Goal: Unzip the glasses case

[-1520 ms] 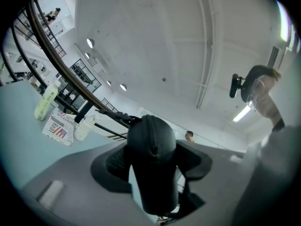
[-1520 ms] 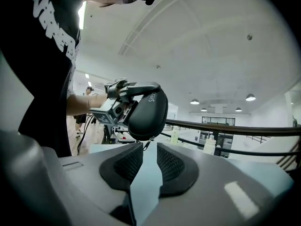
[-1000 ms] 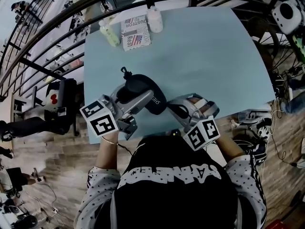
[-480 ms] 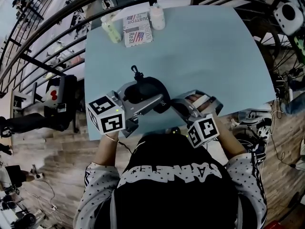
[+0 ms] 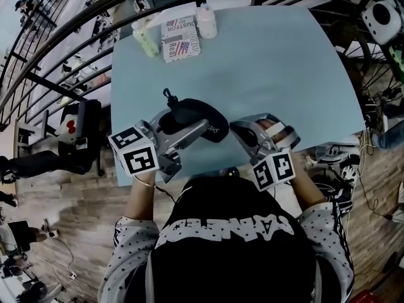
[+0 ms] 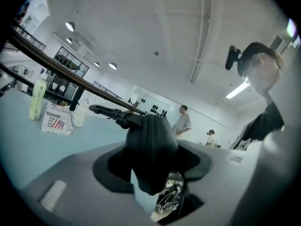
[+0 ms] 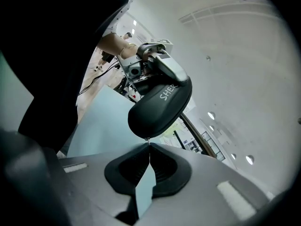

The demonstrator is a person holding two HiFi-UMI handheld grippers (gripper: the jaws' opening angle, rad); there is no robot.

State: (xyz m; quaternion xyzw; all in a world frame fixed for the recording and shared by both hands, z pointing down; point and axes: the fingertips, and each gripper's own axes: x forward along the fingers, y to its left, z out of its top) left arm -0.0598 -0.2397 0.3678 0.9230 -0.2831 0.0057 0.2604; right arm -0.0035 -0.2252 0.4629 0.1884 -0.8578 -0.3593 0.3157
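The black glasses case [image 5: 192,115] hangs above the near part of the table, with a black clip [image 5: 168,96] at its far end. My left gripper [image 5: 184,130] is shut on it across the middle. In the left gripper view the case [image 6: 150,140] fills the space between the jaws of that gripper [image 6: 151,172], clip [image 6: 110,112] pointing away. My right gripper [image 5: 233,129] sits at the case's near right end. In the right gripper view the case [image 7: 160,105] hangs just past the right gripper [image 7: 148,147], whose shut jaws pinch a thin zip pull [image 7: 148,141].
At the far edge of the light blue table [image 5: 278,62] stand a green bottle [image 5: 144,41], a white bottle [image 5: 205,23] and a newspaper-print packet [image 5: 180,41]. Black railings curve behind the table. The table's near edge lies just below both grippers.
The case and left gripper drifted slightly up and left. The right gripper shifted a little to the right and rolled, still at the case's end.
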